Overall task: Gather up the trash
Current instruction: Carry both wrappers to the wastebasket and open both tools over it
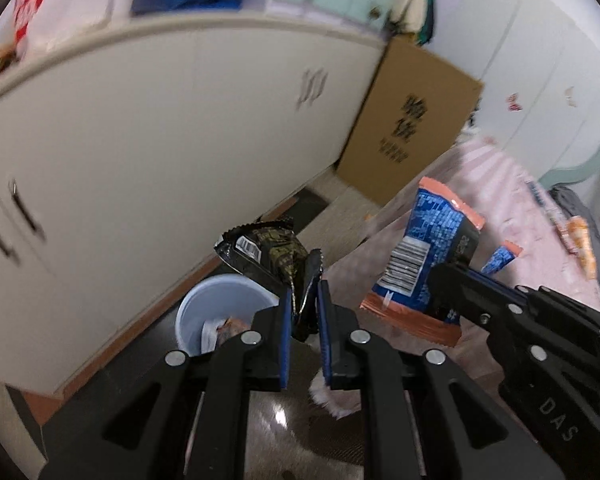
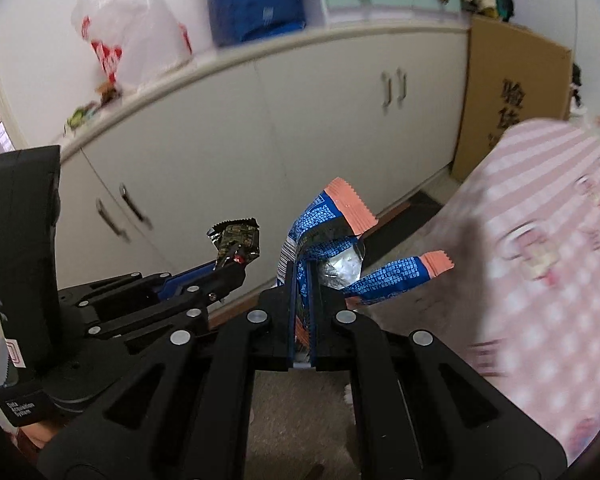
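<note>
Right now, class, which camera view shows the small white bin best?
The left wrist view: the white bin sits on the dark floor beyond the left claw, its open mouth showing scraps inside. The right wrist view does not show it at all.

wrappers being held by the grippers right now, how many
2: a dark wrapper pinched in the left gripper, a blue-and-orange wrapper in the right gripper. More may be hidden.

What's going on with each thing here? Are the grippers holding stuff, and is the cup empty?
Left gripper: shut on the dark wrapper, held up in the air.
Right gripper: shut on the blue wrapper, torn open, crumpled.
White cup: upright, open, some trash already inside.
Cabinet doors: closed.
Cardboard box: leaning against the cabinet.
</note>
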### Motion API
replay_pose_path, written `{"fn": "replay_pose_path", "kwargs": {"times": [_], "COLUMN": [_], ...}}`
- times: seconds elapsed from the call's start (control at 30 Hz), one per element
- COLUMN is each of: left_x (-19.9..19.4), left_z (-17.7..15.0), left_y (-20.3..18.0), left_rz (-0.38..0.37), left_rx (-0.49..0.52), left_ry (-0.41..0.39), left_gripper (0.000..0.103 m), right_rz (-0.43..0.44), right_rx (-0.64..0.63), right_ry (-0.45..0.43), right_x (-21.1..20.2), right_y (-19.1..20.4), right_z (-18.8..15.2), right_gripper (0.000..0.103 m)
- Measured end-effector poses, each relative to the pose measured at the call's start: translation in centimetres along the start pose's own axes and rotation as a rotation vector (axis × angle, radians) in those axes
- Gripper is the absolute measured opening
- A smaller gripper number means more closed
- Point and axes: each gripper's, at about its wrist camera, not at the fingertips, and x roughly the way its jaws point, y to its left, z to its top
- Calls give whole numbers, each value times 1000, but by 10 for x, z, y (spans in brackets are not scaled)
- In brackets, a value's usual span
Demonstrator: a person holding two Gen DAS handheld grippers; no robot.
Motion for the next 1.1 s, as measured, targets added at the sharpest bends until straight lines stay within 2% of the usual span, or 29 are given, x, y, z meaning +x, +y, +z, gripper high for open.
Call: {"fn": "replay_pose_path", "kwargs": {"times": [0.3, 0.5, 0.67, 0.7, 0.73, 0.8, 0.87, 1.1], "left_x": [89, 141, 163, 166, 168, 168, 169, 169], "left_z": [-25, -38, -32, -31, -30, -29, -29, -35], "left_y": [56, 77, 79, 80, 81, 83, 86, 99], "left_rz": [47, 44, 50, 43, 54, 88, 87, 115], "left_rx": [-98, -138, -153, -152, -153, -160, -172, -202], "left_ry": [199, 300, 306, 309, 308, 299, 294, 303], "left_gripper": [12, 14, 23, 30, 33, 47, 52, 58], "right_rz": [6, -10, -18, -20, -24, -17, -17, -2], "right_rx": [26, 59, 102, 109, 113, 128, 133, 133], "right_ry": [167, 230, 262, 266, 270, 280, 283, 307], "right_x": [101, 151, 177, 180, 183, 188, 191, 201], "right_y": [6, -5, -16, -18, -19, -22, -23, -21], "right_z": [-34, -46, -53, -53, -53, -53, -54, -54], "right_gripper": [5, 5, 5, 5, 5, 5, 5, 5]}}
